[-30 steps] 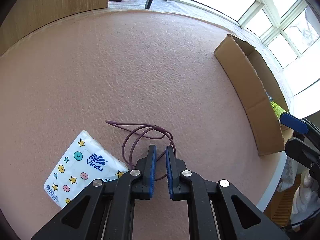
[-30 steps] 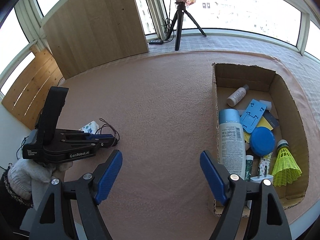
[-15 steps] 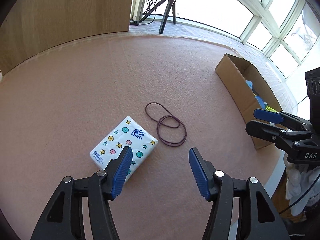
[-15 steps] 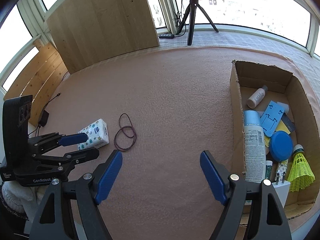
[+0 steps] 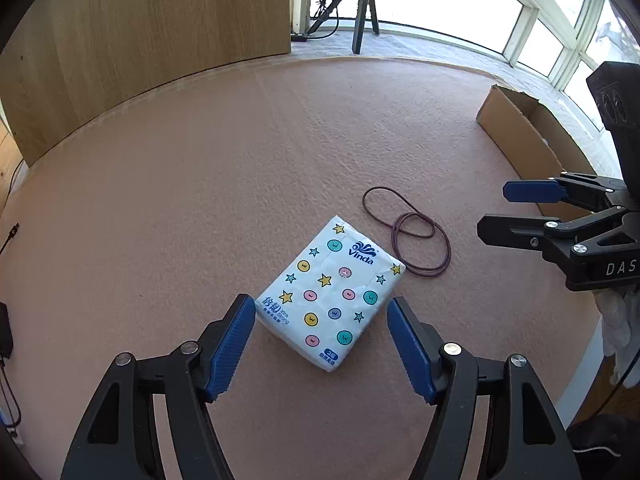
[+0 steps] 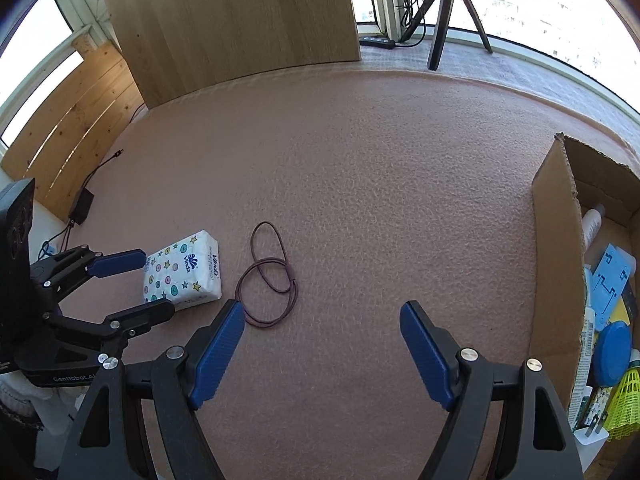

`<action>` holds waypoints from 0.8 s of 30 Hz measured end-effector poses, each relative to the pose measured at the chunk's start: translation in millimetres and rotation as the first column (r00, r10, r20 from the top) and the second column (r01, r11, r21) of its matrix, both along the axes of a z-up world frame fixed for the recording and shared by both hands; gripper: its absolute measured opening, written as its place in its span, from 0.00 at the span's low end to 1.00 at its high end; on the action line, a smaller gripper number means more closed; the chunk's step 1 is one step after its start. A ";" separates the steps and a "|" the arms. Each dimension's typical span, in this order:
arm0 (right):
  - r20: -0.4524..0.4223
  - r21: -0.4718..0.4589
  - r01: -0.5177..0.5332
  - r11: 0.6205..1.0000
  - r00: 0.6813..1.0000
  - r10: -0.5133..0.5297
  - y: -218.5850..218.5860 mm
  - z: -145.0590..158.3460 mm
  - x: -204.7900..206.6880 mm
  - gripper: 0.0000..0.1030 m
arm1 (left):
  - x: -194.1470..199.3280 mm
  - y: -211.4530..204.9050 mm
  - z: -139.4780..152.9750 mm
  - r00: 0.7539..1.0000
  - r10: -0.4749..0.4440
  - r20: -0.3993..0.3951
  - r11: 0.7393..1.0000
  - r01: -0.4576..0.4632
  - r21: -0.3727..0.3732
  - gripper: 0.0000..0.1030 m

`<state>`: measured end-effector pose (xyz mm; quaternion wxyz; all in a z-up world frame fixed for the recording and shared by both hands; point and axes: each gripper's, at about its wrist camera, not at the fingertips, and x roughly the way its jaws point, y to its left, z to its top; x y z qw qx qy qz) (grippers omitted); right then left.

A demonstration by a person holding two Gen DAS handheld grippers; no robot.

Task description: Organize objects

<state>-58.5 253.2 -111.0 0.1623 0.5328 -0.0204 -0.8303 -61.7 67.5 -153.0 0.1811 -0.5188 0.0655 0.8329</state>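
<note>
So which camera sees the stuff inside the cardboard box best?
The right wrist view. It looks over the wall of the cardboard box and shows a blue lid and a yellow shuttlecock inside. The left wrist view shows only the box's outside wall, nothing inside it.

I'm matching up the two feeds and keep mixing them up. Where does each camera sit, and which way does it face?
Left wrist: sits on the left hand-held gripper, angled down at the tissue pack between its open blue fingers; the right hand-held gripper enters from the right.
Right wrist: sits on the right hand-held gripper, angled down at bare mat, cardboard box to its right; the left hand-held gripper and a gloved hand show at left.
Shared: tissue pack, purple cord loop, box, tripod, wooden panel.
</note>
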 end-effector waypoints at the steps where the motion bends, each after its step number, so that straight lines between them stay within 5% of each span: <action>1: 0.005 0.010 -0.013 1.000 1.000 0.013 -3.7 -2.3 -3.8 0.74 | -1.9 1.9 -1.4 1.000 -0.005 -0.004 1.000 0.005 -0.011 0.70; 24: -0.004 0.211 -0.143 0.967 0.989 0.147 -49.7 -33.6 -27.4 0.73 | -18.0 11.6 -17.5 1.000 -0.031 0.003 0.999 0.031 -0.033 0.72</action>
